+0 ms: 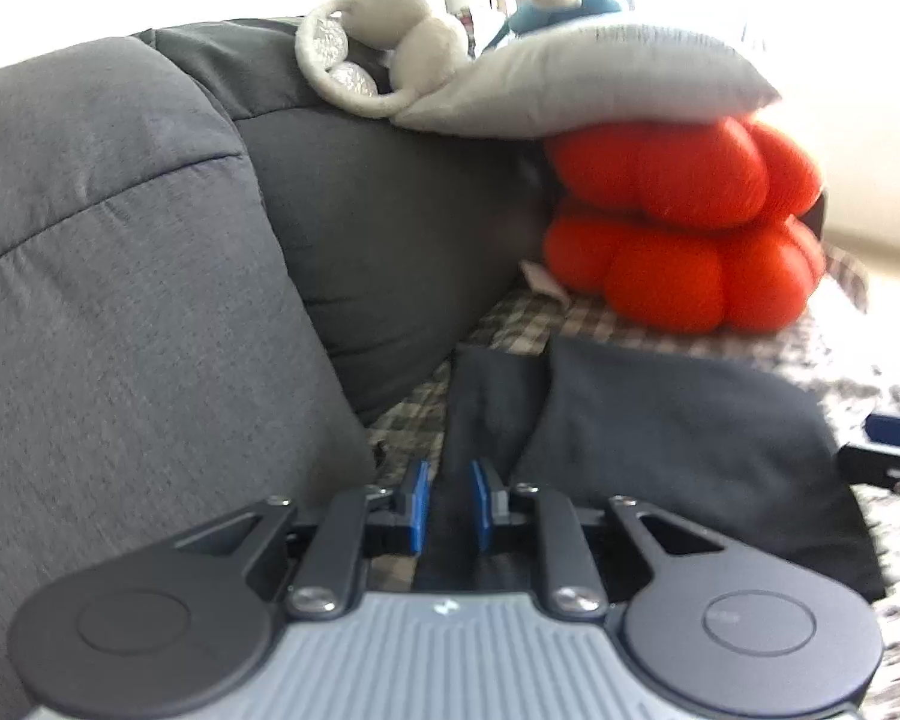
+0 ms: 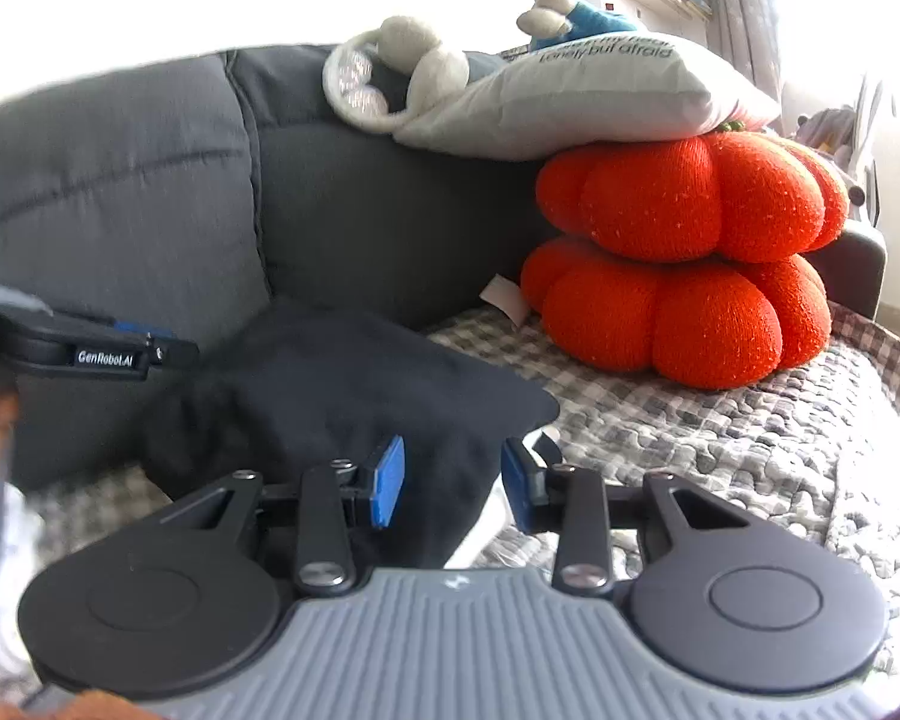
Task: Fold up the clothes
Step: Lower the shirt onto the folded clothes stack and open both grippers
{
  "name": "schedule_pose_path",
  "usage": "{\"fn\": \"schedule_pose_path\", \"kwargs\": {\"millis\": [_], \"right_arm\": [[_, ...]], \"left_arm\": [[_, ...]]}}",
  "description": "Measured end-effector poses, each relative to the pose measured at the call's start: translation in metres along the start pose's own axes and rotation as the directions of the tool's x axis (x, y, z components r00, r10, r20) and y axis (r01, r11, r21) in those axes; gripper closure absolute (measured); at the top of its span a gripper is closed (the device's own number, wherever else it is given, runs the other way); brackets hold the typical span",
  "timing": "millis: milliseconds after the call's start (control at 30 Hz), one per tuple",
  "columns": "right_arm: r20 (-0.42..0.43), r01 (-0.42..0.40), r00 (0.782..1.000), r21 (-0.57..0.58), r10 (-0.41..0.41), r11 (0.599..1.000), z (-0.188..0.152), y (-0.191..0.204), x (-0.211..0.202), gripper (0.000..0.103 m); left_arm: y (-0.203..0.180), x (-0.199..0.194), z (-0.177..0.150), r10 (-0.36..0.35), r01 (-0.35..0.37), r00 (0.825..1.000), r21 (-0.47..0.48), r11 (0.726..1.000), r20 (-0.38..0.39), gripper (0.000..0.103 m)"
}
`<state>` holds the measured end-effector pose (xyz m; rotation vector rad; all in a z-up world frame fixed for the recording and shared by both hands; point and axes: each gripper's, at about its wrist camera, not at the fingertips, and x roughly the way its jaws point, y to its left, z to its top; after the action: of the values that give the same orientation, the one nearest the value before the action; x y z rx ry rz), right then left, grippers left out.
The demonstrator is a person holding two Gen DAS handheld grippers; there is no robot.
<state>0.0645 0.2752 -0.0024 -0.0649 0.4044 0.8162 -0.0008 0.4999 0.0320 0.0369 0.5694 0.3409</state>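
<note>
Both tongs pinch a dark navy cloth garment point(image 2: 354, 384) just in front of the grey sofa back point(image 2: 150, 180): left gripper point(image 1: 448, 504) narrowly, right gripper point(image 2: 453, 483) wider. The bunched fabric could slip from the looser right grip.

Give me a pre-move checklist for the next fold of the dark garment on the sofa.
1. Left gripper pinching the dark navy fabric garment: ok, cloth sits between nearly closed blue pads.
2. Right gripper gripping the garment: cannot tell, pads stand apart around the cloth.
3. Garment lifted off the grey checked quilted cover: cannot tell.
4. Two stacked orange knitted pumpkin cushions apart from the garment: ok.
5. Grey cover beside the garment bare: ok.
</note>
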Motion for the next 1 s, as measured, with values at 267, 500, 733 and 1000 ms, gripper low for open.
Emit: {"fn": "schedule_pose_path", "kwargs": {"millis": [267,500,733,1000], "right_arm": [[-0.067,-0.055,0.996,-0.034,0.052,0.998,-0.01,0.019,-0.005,0.065],[-0.129,-0.016,0.992,-0.007,0.015,1.0,-0.019,0.007,-0.017,0.065],[-0.123,-0.023,0.992,0.005,0.023,1.0,-0.004,0.01,-0.037,0.064],[-0.168,-0.027,0.985,0.055,0.036,0.998,0.007,0.018,-0.042,0.058]], "left_arm": [[-0.024,0.007,-0.022,-0.021,0.039,0.99,0.125,0.991,-0.14,0.085],[-0.016,-0.006,-0.02,0.038,-0.02,0.984,0.105,0.994,-0.173,0.081],[-0.028,-0.023,-0.007,0.067,-0.043,0.984,0.142,0.989,-0.168,0.067],[-0.049,-0.03,0.001,0.099,-0.068,0.971,0.148,0.987,-0.218,0.052]]}}
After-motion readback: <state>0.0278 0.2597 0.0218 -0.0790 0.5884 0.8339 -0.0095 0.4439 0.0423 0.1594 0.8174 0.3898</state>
